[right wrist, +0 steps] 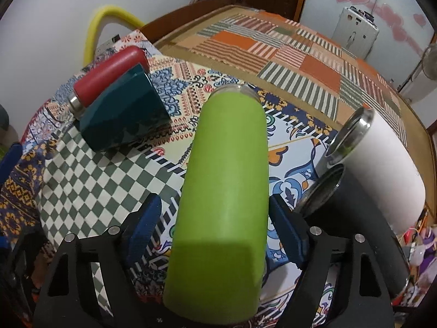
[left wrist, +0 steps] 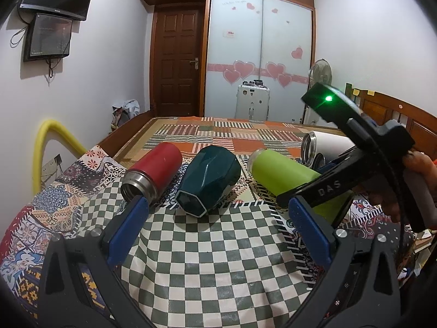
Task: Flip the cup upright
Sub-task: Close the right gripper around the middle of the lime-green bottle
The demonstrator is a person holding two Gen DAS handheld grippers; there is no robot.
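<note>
A lime green cup (right wrist: 226, 180) lies on its side on the patterned cloth, its open mouth pointing away from the right wrist camera. My right gripper (right wrist: 215, 227) is open and straddles the cup's base end, its blue pads (right wrist: 144, 227) on either side with a small gap. The cup also shows in the left wrist view (left wrist: 278, 172), with the right gripper (left wrist: 322, 188) over it. My left gripper (left wrist: 215, 218) is open and empty above the checkered cloth, in front of a dark teal faceted cup (left wrist: 207, 180).
A red flask (left wrist: 153, 172), a white tumbler (right wrist: 382, 169) and a black tumbler (right wrist: 352, 218) also lie on their sides. The teal cup (right wrist: 123, 114) lies left of the green one. A yellow tube (left wrist: 46, 147) stands at the left edge of the table.
</note>
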